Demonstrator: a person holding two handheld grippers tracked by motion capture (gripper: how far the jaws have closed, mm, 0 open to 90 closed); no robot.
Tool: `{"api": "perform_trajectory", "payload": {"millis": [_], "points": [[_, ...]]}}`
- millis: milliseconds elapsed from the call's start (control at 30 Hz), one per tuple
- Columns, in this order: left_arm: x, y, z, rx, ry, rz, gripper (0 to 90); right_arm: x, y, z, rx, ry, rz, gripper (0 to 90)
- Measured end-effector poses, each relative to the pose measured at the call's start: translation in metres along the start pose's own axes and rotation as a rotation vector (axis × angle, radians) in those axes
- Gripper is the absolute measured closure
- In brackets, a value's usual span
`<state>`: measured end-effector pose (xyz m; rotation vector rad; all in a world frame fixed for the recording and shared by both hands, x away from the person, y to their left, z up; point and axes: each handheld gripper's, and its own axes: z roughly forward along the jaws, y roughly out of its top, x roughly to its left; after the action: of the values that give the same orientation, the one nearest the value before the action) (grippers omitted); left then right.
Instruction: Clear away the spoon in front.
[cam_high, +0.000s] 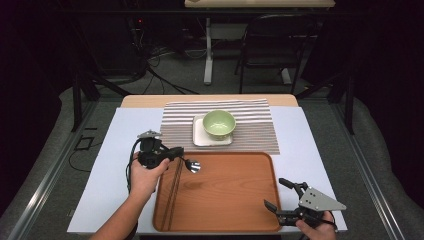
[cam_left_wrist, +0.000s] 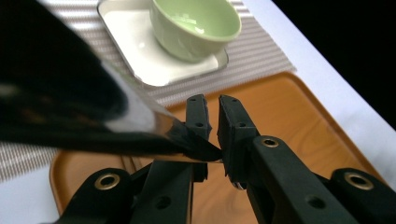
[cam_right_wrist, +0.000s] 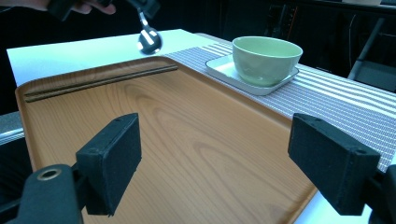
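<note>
– Where the left gripper (cam_high: 176, 153) hangs over the tray (cam_high: 225, 200), what's in it?
– Spoon (cam_high: 192, 166), handle clamped, bowl above the wood; chopsticks (cam_high: 172, 187) lie below.
– Centre?
– Green bowl (cam_high: 219, 123) on white plate (cam_high: 200, 137), striped mat (cam_high: 250, 125).
– Right gripper (cam_high: 277, 195)?
– Jaws spread wide, nothing between them.

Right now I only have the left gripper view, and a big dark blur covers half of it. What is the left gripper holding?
Observer: A metal spoon, gripped by the handle, bowl out over the wooden tray.
Operator: Anything in the tray?
Observer: A pair of dark chopsticks lying along its left side.
Operator: Where's the right gripper?
Observer: The right gripper is at the tray's near right corner, jaws wide open, holding nothing.
</note>
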<state>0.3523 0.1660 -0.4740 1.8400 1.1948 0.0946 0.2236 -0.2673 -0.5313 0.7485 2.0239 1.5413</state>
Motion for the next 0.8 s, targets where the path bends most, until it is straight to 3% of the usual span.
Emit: {"api": "perform_trajectory", "payload": {"millis": [333, 800], "points": [[-0.004, -0.04, -0.01, 0.054, -0.003, 0.005, 82.4, 0.0, 0.0, 0.001, 0.006, -0.003, -0.002, 16.7], [-0.004, -0.071, -0.021, 0.104, -0.019, -0.018, 82.4, 0.0, -0.001, 0.001, 0.01, -0.01, 0.009, 16.7]]}}
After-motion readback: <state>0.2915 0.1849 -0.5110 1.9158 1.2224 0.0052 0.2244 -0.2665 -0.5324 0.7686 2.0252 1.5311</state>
